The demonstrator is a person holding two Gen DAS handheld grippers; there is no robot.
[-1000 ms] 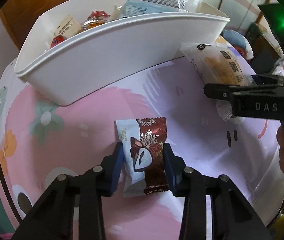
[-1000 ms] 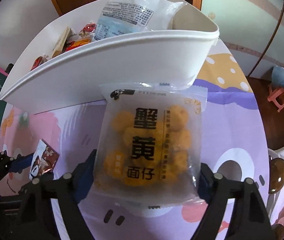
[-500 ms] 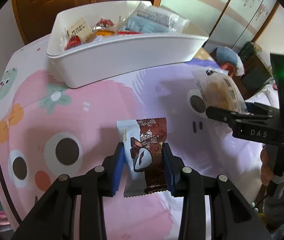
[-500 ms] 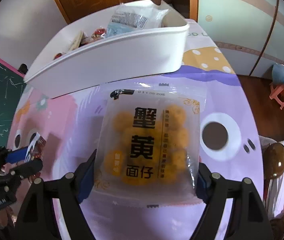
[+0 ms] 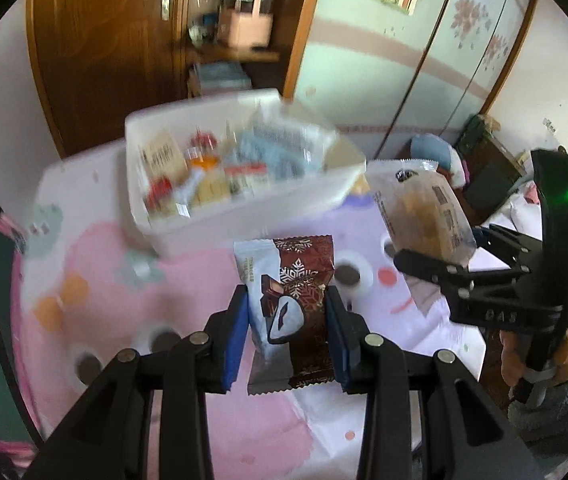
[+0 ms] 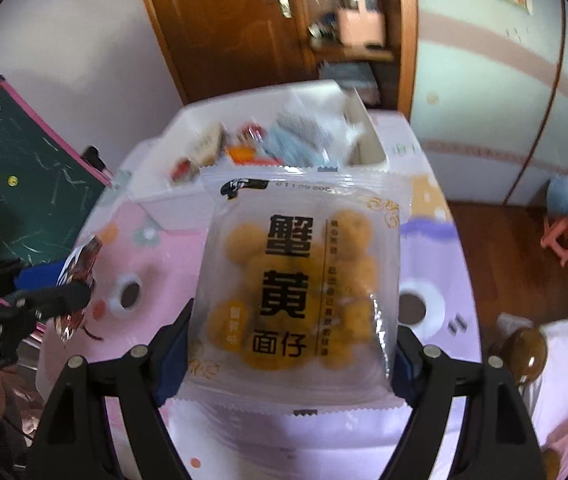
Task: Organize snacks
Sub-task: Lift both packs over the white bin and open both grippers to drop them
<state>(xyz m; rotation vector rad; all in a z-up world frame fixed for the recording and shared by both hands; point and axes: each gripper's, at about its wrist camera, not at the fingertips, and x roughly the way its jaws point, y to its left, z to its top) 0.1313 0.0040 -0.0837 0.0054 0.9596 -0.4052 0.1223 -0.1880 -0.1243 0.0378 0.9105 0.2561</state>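
My left gripper [image 5: 287, 312] is shut on a brown and white chocolate wafer packet [image 5: 290, 300], held in the air above the pink tablecloth [image 5: 124, 280]. My right gripper [image 6: 290, 336] is shut on a clear bag of yellow snack balls [image 6: 300, 276], also lifted. In the left wrist view that bag [image 5: 424, 212] hangs at the right in the right gripper [image 5: 440, 256]. The white bin [image 5: 188, 220] with several snack packs stands beyond both, at the table's far side. In the right wrist view the bin [image 6: 188, 196] lies behind the bag, and the wafer packet [image 6: 78, 276] shows at the left.
A cartoon tablecloth [image 6: 152, 248] covers the small table. A green chalkboard [image 6: 24, 184] leans at the left. Behind stand a wooden cabinet [image 5: 144, 48] and pale wardrobe doors [image 5: 424, 60]. A pink stool [image 6: 560, 236] stands on the wooden floor at the right.
Both grippers have risen with their packets off the table. The bin now looks smaller and lower, its contents seen from above. More of the room behind is in view.
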